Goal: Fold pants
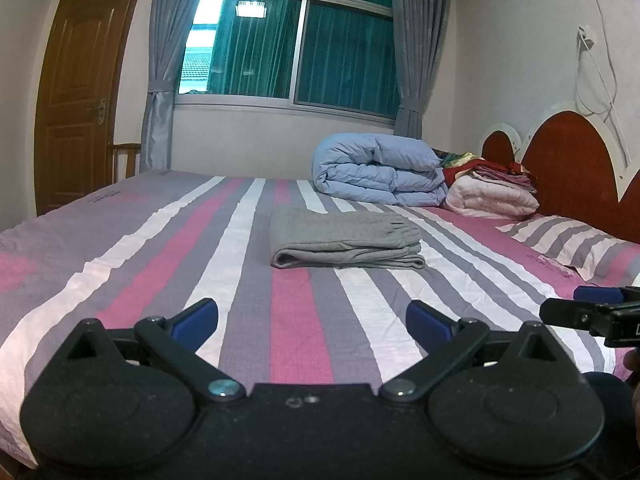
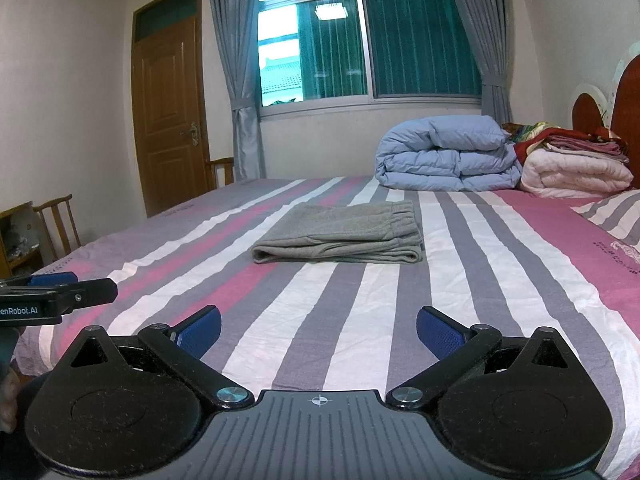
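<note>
Here, at the far left of your right wrist view, wooden chairs [image 2: 60, 216] stand against the wall, with a brown panelled door [image 2: 170, 116] behind them. Your left gripper [image 1: 312, 318] hovers above the near edge of the striped bed sheet [image 1: 292, 312]; its blue-padded fingers [image 1: 198, 316] are spread wide and hold nothing. In the right wrist view the same tool enters from the left edge, and its black body carries white lettering that reads "enRobot.AI" [image 2: 18, 311], the first letters being cut off by the frame.

The grey pants [image 2: 344, 234] lie folded into a compact rectangle near the middle of the bed, well apart from both grippers, with the elastic waistband on top at the right end. Your right gripper [image 2: 318, 330] likewise hovers over the sheet, fingers set wide, nothing between them.

Behind the pants, a sliding window [image 2: 368, 44] sits between grey curtains [image 2: 236, 60]. Further right, a folded light-blue duvet [image 1: 380, 174] rests beside a white quilt [image 1: 492, 198] topped with red and pink bedding. A striped pillow [image 1: 572, 244] with unreadable printing lies below the red headboard [image 1: 568, 160].
</note>
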The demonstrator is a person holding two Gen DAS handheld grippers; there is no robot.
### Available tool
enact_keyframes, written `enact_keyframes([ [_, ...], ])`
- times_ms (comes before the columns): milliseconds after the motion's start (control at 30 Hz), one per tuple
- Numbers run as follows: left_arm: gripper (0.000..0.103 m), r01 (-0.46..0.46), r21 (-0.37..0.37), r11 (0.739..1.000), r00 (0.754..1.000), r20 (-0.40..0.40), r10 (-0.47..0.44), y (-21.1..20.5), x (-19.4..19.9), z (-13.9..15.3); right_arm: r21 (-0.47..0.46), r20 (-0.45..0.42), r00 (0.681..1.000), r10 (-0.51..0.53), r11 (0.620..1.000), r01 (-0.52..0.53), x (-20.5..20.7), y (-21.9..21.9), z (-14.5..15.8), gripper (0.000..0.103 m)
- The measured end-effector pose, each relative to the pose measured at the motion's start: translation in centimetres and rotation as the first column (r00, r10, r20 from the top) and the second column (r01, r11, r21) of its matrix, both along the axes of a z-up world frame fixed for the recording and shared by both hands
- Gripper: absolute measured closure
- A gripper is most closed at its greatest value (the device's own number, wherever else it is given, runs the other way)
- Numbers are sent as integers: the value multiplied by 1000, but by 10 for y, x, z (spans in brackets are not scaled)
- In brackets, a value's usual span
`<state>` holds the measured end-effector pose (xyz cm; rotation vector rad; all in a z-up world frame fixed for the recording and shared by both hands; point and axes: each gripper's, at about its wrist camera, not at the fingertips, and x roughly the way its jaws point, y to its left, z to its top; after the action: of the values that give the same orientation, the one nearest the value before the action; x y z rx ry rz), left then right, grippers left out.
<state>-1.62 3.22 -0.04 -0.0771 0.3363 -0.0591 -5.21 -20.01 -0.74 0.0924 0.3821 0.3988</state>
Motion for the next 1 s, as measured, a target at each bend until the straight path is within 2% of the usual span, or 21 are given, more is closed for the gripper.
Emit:
enact_keyframes([
  [1000, 8, 37, 7, 999, 999, 22, -37, 0, 0, 2, -2, 0, 1000, -1, 1000, 1, 0, -1, 0, 0],
])
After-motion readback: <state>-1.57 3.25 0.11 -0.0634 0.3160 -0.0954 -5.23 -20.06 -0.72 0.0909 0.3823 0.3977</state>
